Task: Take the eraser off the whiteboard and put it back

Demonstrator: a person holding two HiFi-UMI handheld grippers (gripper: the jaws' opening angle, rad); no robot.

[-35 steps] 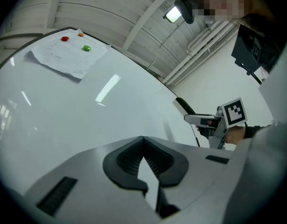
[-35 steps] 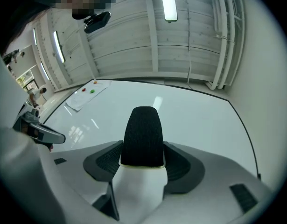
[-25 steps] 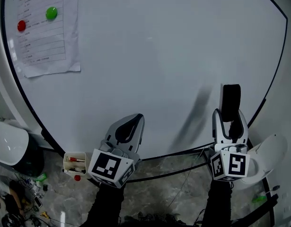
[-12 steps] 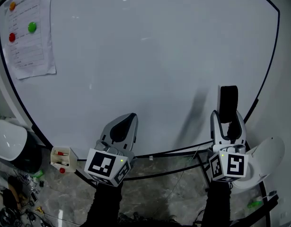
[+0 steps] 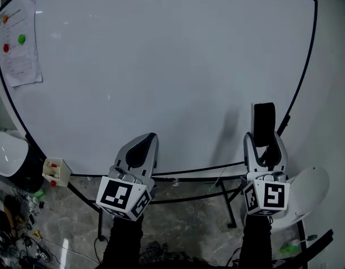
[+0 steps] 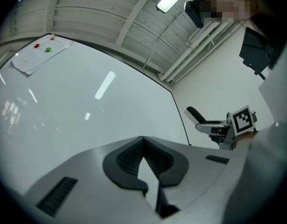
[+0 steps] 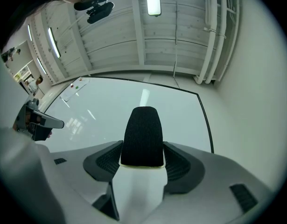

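A small cream marker box [image 5: 53,171] hangs at the lower left edge of the whiteboard [image 5: 161,66]. Something red lies in it, too small to name surely. At the far left of the head view stands a white-lidded bin [image 5: 7,153]; its inside is not shown.

The left gripper [image 5: 145,142] sits at the lower middle-left of the head view. In its own view its jaws are pressed together at the tips, with nothing between them. The right gripper [image 5: 265,143], at the lower right, has its jaws spread wide and clamped on the eraser [image 5: 264,123]. The right gripper view shows the black felt of the eraser [image 7: 143,136] standing up between the two ribbed pads [image 7: 106,164], with the board behind it. The eraser's shadow falls on the board a little to its left; whether the felt touches the board cannot be told.

Compared with a second ago, the paper sheet [image 5: 18,41] with its coloured magnets has slid from the upper left toward the far left edge of the frame. The marker box has shifted left too, and more of the board's right rim shows. Both grippers keep about the same places in the frame, and the eraser remains in the right one.
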